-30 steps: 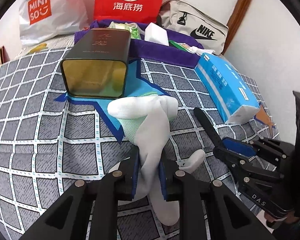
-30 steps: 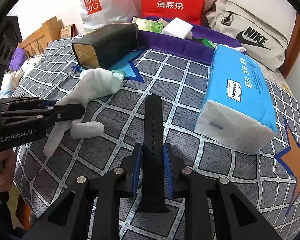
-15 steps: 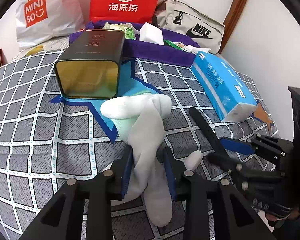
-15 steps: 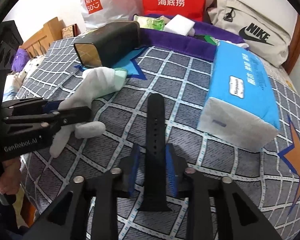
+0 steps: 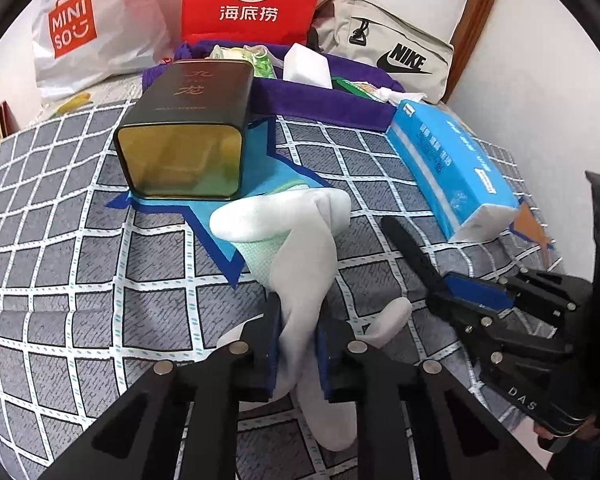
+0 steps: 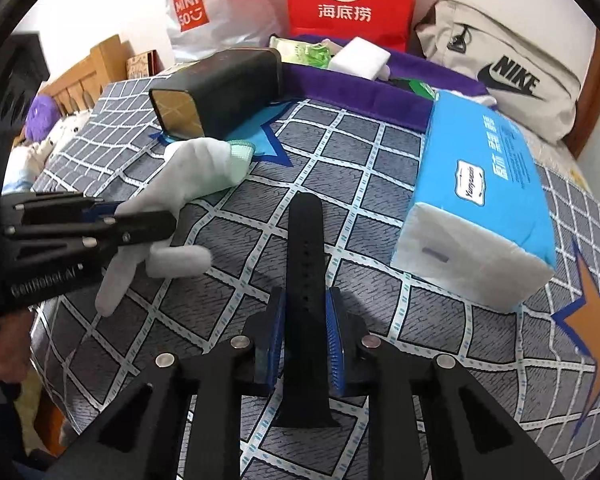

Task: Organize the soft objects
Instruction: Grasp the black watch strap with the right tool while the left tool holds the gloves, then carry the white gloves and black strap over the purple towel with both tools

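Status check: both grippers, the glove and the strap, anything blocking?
Left gripper shut on white glove. Right gripper shut on black strap. Both still on the bedspread. Tissue pack close right of strap.

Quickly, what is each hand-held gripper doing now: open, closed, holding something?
Left hand-held gripper: just closed on the white glove.
Right hand-held gripper: just closed on the black strap.

glove [image 5: 300, 264]: part between the jaws covered by the pads | strap [image 6: 306, 280]: near end perhaps continues under the jaws | purple tray [image 6: 352, 92]: contents too small to tell
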A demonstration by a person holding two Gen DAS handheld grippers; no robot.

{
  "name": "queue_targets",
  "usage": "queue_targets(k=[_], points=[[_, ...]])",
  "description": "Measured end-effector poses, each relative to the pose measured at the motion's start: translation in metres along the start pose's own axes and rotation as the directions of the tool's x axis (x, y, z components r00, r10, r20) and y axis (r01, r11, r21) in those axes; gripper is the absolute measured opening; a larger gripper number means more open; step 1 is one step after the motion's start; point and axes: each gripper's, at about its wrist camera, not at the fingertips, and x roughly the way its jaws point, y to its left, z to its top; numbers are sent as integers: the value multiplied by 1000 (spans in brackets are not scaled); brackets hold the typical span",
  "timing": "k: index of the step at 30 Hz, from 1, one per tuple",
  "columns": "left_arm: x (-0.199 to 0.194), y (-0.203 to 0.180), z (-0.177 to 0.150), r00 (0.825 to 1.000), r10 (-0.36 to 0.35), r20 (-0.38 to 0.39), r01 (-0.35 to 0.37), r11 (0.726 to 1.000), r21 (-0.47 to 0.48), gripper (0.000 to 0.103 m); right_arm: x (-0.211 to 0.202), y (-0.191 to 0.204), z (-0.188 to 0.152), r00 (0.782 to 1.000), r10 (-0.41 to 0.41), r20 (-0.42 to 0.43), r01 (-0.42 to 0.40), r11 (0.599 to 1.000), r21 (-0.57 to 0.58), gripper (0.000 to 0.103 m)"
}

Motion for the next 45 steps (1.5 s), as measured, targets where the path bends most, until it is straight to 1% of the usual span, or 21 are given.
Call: queue_targets(k=[3,8,14,19,25,32,38,45], points=[[-7,-3,1,1000,0,10,0,1000,9,14,-5,-2,0,1000,28,-6,-27,1000,9,20],[-21,-10,6,999,-4,34,3,1000,26,13,-18,-9,0,1000,24,-1,-24,999,29,20],[-44,-18,15,997,-27,71,24,999,49,13,-43,-12,5,998,36,44,-38,999,32,20],[-56,-22,28,995,-27,96,22,998,57,13,-60,-17,15,996,38,84,-41,999,35,20],[-62,-21,47,993,-14,120,8,999,45,13,-70,-29,32,991,48,125,-54,998,44,20],[-60,-16,71,992,16,124,-20,999,33,13,-75,-50,60,985,46,165,-58,996,67,20],[-56,-15,97,990,40,136,-46,998,36,13,-74,-64,85,982,31,189,-47,996,80,20],[-51,-12,128,987,45,153,-51,998,36,13,-71,-85,113,976,24,214,-48,993,107,20]])
